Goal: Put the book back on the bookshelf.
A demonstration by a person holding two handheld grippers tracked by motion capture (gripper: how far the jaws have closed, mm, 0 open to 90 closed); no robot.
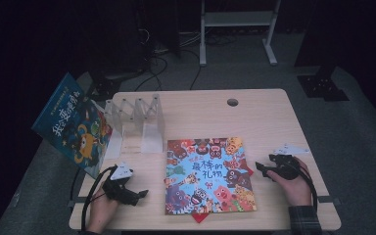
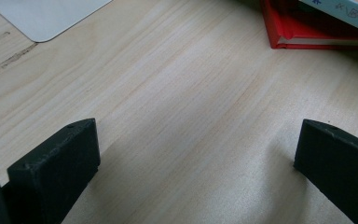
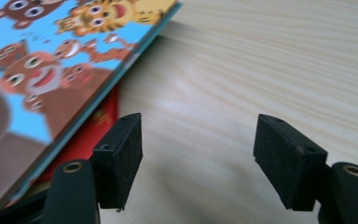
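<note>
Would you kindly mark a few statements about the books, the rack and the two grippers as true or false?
1. The animal book lies flat on the table. True.
2. The right gripper grips that book. False: its jaws stand open over bare wood beside it.
3. A red book lies under the animal book. True.
4. The left gripper is shut. False: its jaws stand wide apart.
5. The blue book stands in the clear rack. False: it leans at the table's left edge, beside the rack.

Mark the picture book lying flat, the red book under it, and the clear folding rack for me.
picture book point(image 1: 206, 174), high view, middle of its cover.
red book point(image 2: 307, 39), left gripper view, its corner edge.
clear folding rack point(image 1: 136, 117), high view, its upright dividers.
</note>
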